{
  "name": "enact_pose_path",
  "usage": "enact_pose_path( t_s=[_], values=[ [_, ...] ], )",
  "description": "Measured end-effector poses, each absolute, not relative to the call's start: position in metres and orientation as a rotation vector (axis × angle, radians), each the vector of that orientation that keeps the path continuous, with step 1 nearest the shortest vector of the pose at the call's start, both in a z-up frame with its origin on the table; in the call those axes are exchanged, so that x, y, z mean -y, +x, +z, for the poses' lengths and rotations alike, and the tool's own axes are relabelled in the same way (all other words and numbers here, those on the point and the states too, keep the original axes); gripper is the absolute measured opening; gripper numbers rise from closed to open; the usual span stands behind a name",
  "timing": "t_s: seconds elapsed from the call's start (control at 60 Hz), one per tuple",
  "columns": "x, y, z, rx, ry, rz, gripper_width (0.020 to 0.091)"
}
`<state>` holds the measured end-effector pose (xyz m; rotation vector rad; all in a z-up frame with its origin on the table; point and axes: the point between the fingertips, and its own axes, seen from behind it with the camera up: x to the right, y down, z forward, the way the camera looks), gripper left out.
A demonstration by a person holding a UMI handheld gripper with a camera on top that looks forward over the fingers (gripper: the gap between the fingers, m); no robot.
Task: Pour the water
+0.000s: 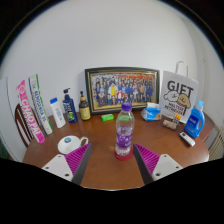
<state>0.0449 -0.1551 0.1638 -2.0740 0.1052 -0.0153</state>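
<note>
- Hand-held gripper is spread wide, holding nothing; its pink pads flank bare worktop.
- Beyond the fingers, a white paper bag reads "GIFT".
- Just ahead, between the fingers, stands an upright clear water bottle with purple cap and purple label; its wording is unreadable.

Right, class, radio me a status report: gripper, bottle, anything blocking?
Gripper open, empty. Water bottle with purple label upright on the table, just ahead between the fingers, cap on. White cup left of it. Path clear.
</note>
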Motion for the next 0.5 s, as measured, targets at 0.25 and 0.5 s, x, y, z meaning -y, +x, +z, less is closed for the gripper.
enact_pose_path(
  t_s=[0.25, 0.5],
  values=[
    [0.260, -0.007, 0.229, -0.063, -2.095, -0.067, 0.0852],
    [0.310, -0.025, 0.247, -0.013, -2.085, -0.140, 0.0852]
  ],
)
